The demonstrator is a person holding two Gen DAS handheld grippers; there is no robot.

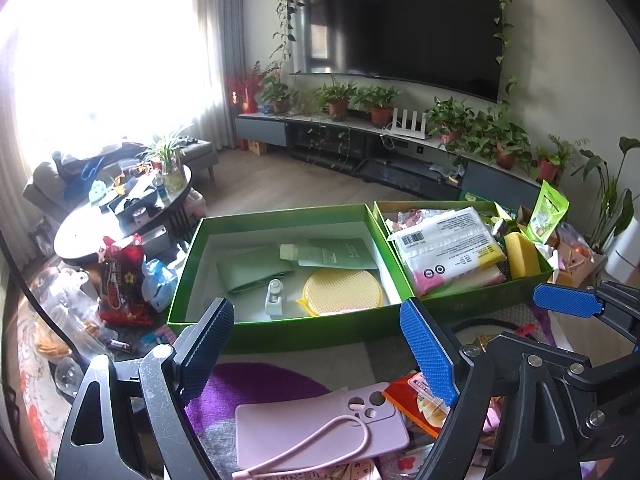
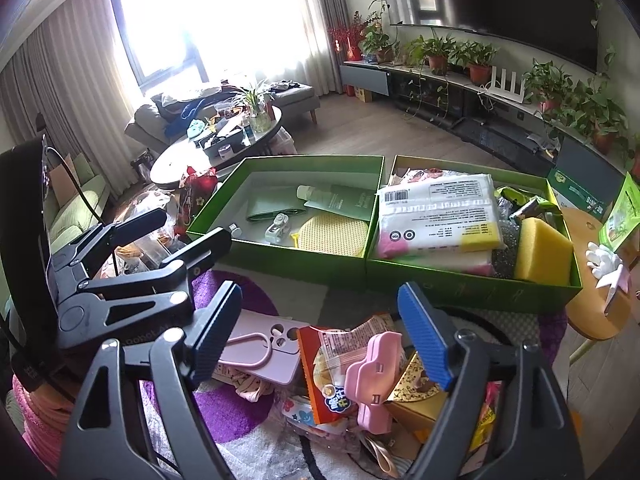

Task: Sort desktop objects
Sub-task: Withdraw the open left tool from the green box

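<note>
While both tools hang over the rug clutter, the left gripper (image 1: pixel 320 348) has its jaws spread wide and nothing between them; the pink phone case (image 1: pixel 320 426) lies flat just below, long axis left-right, camera holes toward the right, strap looped at its near edge. The right gripper (image 2: pixel 320 336) is also spread and empty, above an orange snack packet (image 2: pixel 326 376) and a pink clip (image 2: pixel 370 376), clip long axis running near-to-far. Left gripper sits close on its left, little side room there. Beyond, the left green box (image 1: pixel 280 330) and right green box (image 2: pixel 472 290) stand touching side by side; near walls form a raised edge ahead. Left box has bare floor; right box is packed full.
</note>
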